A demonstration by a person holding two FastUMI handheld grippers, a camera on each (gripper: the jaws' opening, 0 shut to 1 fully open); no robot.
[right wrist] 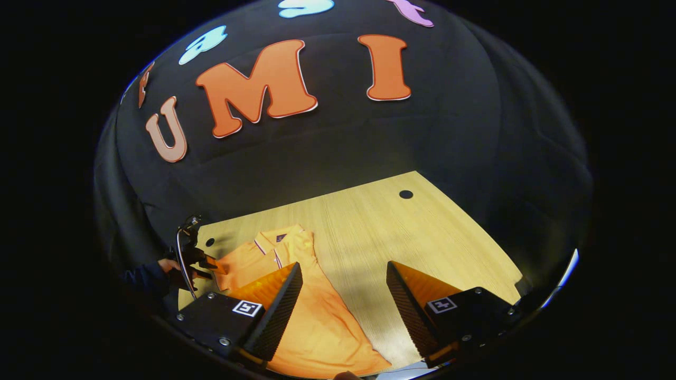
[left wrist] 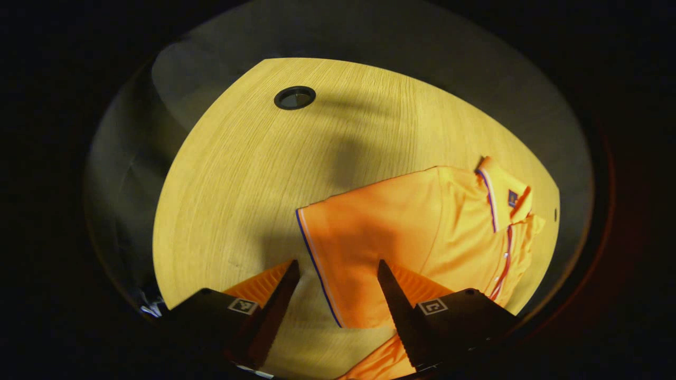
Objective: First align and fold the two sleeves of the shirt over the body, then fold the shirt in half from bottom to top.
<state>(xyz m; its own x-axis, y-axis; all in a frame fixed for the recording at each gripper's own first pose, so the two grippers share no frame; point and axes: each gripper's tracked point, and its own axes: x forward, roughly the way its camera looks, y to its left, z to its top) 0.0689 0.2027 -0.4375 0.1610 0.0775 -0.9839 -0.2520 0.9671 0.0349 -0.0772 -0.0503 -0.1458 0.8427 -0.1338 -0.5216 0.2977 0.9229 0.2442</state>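
Note:
An orange polo shirt lies flat on the wooden table, its collar toward the right in the left gripper view. One short sleeve with a blue and white cuff spreads out to the side. My left gripper hovers open over that cuff, a finger on either side, not touching it. In the right gripper view the shirt runs from its collar down to the lower left. My right gripper is open above the shirt's side edge, holding nothing. The left gripper and a hand appear at the shirt's far side.
A round cable hole sits in the table beyond the sleeve, and another hole is near the far corner in the right gripper view. Bare wood stretches right of the shirt. The table's edges meet the dark booth wall.

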